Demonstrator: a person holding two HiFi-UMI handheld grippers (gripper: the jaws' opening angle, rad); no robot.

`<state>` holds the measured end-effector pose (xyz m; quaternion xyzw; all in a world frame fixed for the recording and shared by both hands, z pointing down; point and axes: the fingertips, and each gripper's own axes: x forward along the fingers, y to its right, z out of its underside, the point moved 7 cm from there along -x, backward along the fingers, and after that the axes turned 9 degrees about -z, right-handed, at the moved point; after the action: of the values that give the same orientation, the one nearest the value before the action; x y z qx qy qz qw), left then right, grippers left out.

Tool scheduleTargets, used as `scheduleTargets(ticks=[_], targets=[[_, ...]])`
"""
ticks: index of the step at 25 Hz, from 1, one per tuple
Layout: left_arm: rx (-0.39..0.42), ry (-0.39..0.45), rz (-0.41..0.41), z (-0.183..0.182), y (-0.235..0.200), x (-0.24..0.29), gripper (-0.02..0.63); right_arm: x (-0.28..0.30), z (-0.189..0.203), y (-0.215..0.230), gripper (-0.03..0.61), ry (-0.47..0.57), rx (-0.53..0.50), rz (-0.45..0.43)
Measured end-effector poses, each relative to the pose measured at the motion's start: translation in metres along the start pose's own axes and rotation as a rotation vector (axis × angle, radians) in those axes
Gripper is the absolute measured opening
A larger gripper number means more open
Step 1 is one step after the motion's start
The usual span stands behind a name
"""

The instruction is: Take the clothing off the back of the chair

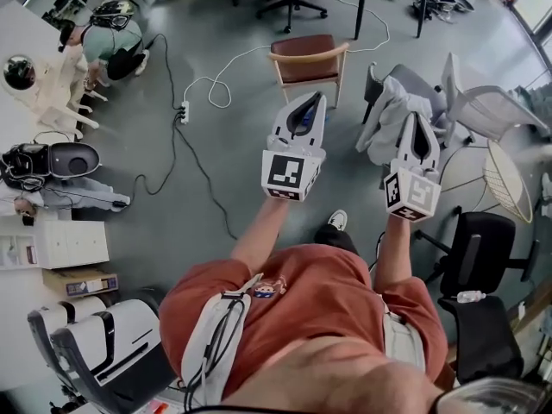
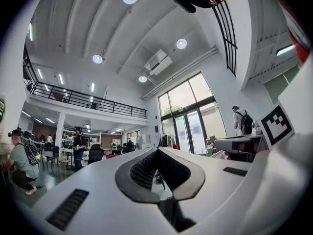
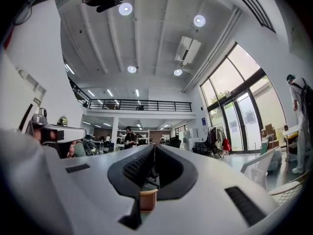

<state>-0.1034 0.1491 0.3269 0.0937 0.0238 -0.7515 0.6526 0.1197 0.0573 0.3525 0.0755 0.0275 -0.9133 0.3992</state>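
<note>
A pale grey garment (image 1: 386, 126) hangs over the back of a grey office chair (image 1: 424, 84) at the right of the head view. My right gripper (image 1: 417, 117) is held out level and, seen from above, overlaps the garment; its jaws are shut with nothing in them. My left gripper (image 1: 316, 98) is held out beside it, to the left of the garment and short of a wooden chair; its jaws are shut and empty too. The left gripper view (image 2: 157, 150) and the right gripper view (image 3: 154, 146) look across the hall, and neither shows the garment.
A wooden chair (image 1: 308, 59) with a brown seat stands ahead of my left gripper. A power strip (image 1: 184, 111) and its cables lie on the floor at left. A white chair (image 1: 493, 107) and a black office chair (image 1: 479, 250) crowd the right side. A person (image 1: 112, 43) crouches at far left.
</note>
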Motion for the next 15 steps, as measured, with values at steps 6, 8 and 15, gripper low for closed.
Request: scheduleTargets(ticks=[6, 8, 15], targets=[[0.001, 0.012, 0.026, 0.01, 0.041, 0.077, 0.014, 0.029, 0.003, 0.077, 0.023, 0.002, -0.002, 0.037], [0.004, 0.016, 0.038, 0.012, 0.052, 0.097, 0.014, 0.037, 0.008, 0.096, 0.023, 0.003, 0.007, 0.048], [0.001, 0.027, 0.08, 0.016, 0.076, 0.146, 0.014, 0.051, 0.009, 0.138, 0.023, 0.016, 0.0, 0.096]])
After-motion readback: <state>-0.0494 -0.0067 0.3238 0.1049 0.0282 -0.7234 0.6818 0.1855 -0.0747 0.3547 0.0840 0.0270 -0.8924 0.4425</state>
